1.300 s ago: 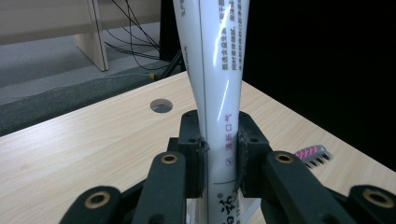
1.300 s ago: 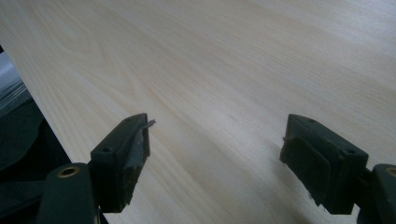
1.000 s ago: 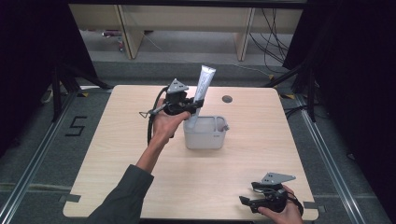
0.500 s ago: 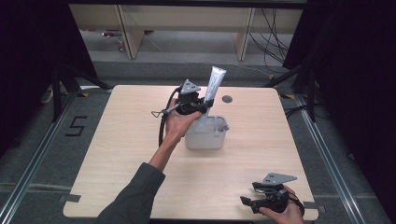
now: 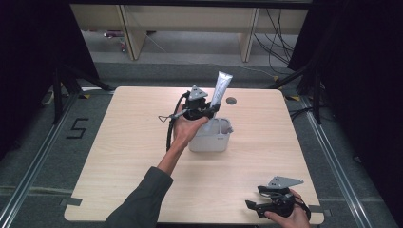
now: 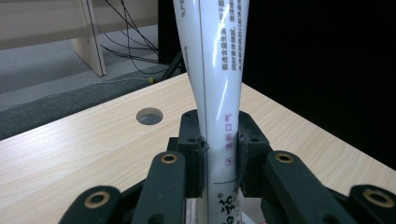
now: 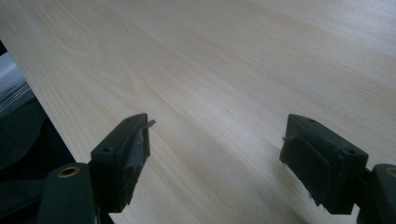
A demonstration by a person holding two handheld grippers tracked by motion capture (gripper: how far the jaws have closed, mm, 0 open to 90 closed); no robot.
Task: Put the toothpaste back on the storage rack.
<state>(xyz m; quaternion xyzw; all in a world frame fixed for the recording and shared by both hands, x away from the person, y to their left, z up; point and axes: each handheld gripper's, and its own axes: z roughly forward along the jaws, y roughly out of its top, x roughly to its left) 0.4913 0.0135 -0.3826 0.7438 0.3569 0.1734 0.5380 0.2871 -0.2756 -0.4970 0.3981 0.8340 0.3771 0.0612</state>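
The left gripper (image 5: 209, 113) is clamped on a white toothpaste tube (image 5: 220, 89), held above the grey container (image 5: 211, 141). The tube's long axis stands near upright, flat crimped end up, leaning slightly right. The right gripper (image 5: 254, 205) rests with jaws apart, nothing between them.

Left gripper (image 5: 207, 110) with the clamped white tube (image 5: 219, 89) shifted right and slightly down in frame, from left of the grey container (image 5: 211, 137) to above its opening.

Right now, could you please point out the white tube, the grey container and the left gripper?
white tube (image 6: 219, 93), left gripper view, printed body
grey container (image 5: 211, 141), high view, front wall
left gripper (image 6: 220, 154), left gripper view, between the jaws
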